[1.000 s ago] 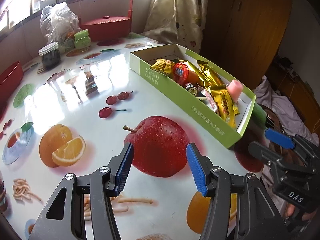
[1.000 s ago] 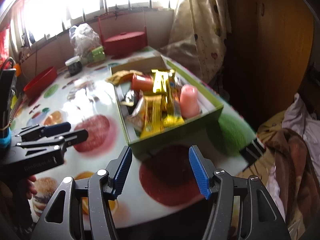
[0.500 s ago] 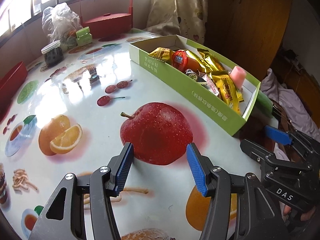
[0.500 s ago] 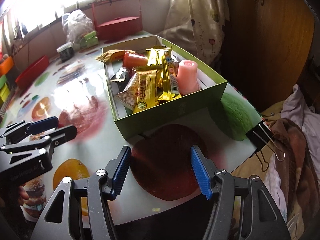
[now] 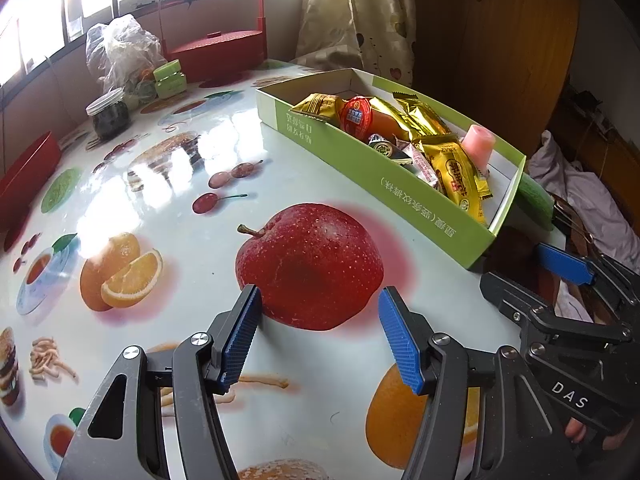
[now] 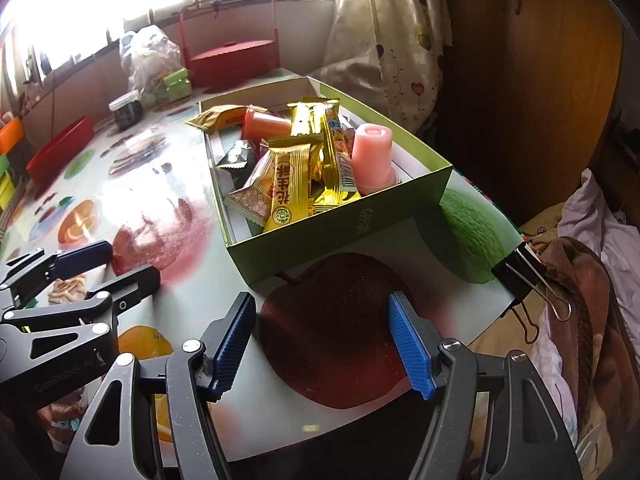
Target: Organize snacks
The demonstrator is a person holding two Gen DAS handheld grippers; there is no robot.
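Snacks lie gathered in the green cardboard box [image 6: 344, 224] at the table's far right: gold wafer packets [image 6: 290, 184], a pink jelly cup [image 6: 372, 160], an orange jelly cup [image 5: 362, 117] and small wrapped sweets. None shows loose on the fruit-print tablecloth [image 5: 168, 184]. Both tools hang near the table's front edge, the left gripper [image 5: 320, 336] over a printed apple, the right gripper [image 6: 324, 340] just short of the box's near wall; each has its jaws opening, with nothing between them. Judging by this, the collecting step looks finished or nearly so. Next would likely be a check for strays, or straightening the heaped packets inside the box.
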